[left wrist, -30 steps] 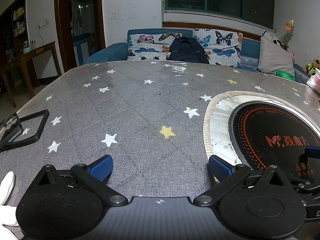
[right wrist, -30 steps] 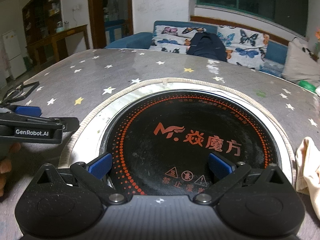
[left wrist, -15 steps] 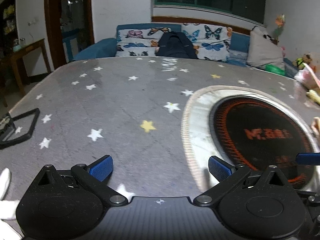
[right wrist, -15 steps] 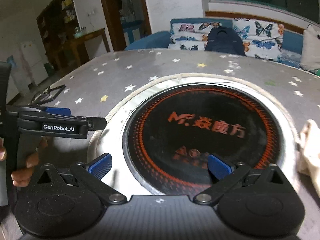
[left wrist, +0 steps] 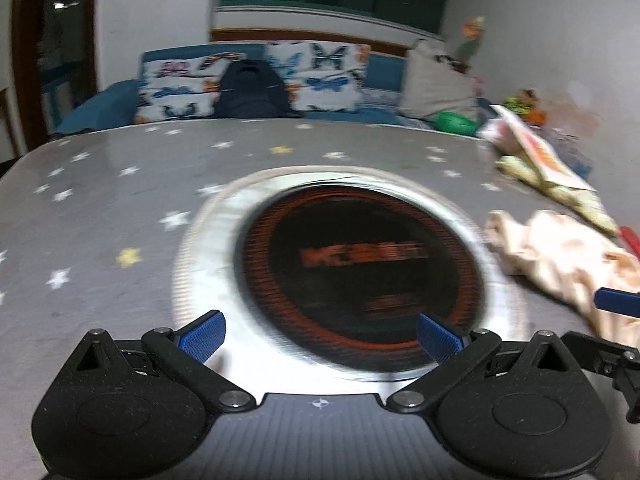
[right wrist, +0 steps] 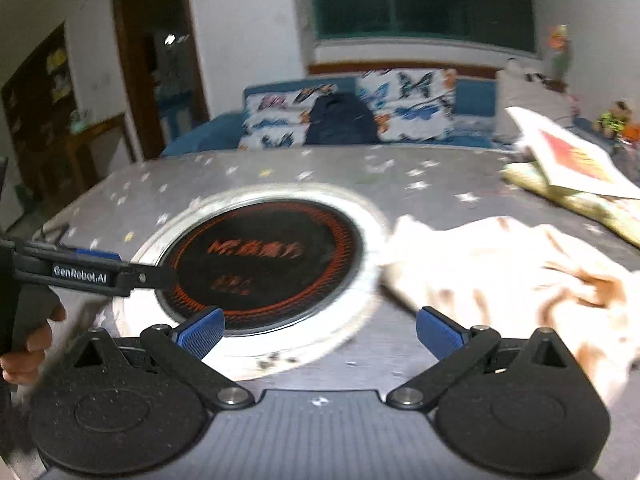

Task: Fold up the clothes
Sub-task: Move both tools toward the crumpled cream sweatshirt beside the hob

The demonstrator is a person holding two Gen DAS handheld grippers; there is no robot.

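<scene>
Blurring both wrist views, smearing the lettering on the one round black induction cooktop [left wrist: 360, 268] sunk in the star-print table [left wrist: 120, 184], and cutting the one crumpled cream garment [right wrist: 504, 268] off at the right edge of the left view. Counting two grippers: left gripper [left wrist: 320, 334] spread wide over the cooktop, holding nothing; right gripper [right wrist: 320, 330] likewise agape and unloaded. Lying right of the cooktop, ahead and right of the right gripper, apart from its fingertips.
</scene>
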